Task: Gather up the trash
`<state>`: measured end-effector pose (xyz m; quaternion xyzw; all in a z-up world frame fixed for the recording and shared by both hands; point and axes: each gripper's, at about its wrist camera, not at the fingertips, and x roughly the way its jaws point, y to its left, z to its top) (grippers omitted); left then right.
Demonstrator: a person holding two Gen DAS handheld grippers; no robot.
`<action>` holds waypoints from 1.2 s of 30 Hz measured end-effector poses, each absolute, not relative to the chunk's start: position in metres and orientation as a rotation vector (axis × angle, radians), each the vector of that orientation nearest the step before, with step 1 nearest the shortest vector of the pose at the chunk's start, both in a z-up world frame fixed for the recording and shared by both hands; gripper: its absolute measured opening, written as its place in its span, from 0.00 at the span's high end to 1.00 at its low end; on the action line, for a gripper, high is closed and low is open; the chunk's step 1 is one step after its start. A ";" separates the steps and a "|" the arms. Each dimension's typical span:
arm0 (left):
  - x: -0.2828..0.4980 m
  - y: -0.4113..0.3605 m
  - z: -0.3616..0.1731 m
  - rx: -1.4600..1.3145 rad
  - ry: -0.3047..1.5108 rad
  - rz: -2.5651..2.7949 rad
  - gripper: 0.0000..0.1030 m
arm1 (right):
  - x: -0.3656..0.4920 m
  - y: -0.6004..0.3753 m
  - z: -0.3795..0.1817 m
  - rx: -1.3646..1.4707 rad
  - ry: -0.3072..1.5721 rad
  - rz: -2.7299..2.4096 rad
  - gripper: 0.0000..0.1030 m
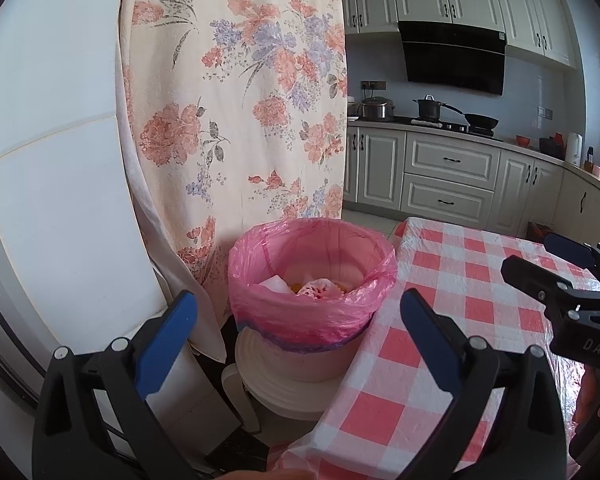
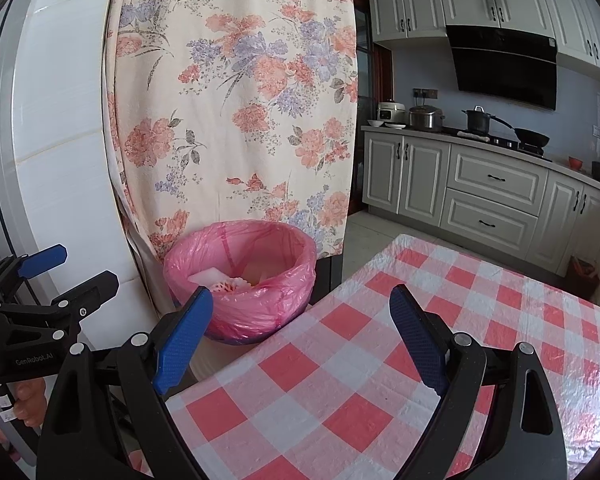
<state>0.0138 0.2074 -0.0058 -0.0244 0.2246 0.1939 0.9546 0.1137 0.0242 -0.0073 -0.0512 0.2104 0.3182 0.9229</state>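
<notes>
both tools gape wide, empty; pink-lined bin (image 1: 312, 276) stands beside checked table (image 1: 440, 280), under floral cloth (image 1: 236, 92).

the pink liner (image 1: 300, 312) hides the bin's depth; the trash (image 1: 316, 289) inside is too small to identify

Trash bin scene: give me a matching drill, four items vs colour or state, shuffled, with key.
Items:
1. bin liner
2. tablecloth
3. range hood
4. left claw

Descriptions:
A. black
B. open, empty
C. pink plastic, trash inside
D. red and white checks

Pairs: 1-C, 2-D, 3-A, 4-B
</notes>
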 end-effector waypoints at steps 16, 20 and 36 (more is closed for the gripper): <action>0.016 0.206 -0.006 -0.049 0.454 0.389 0.04 | 0.114 0.021 -0.006 -0.098 0.430 0.657 0.18; 0.015 0.204 -0.005 -0.046 0.454 0.388 0.04 | 0.114 0.021 -0.006 -0.097 0.430 0.656 0.18; 0.014 0.203 -0.006 -0.047 0.458 0.382 0.05 | 0.113 0.020 -0.006 -0.095 0.429 0.654 0.18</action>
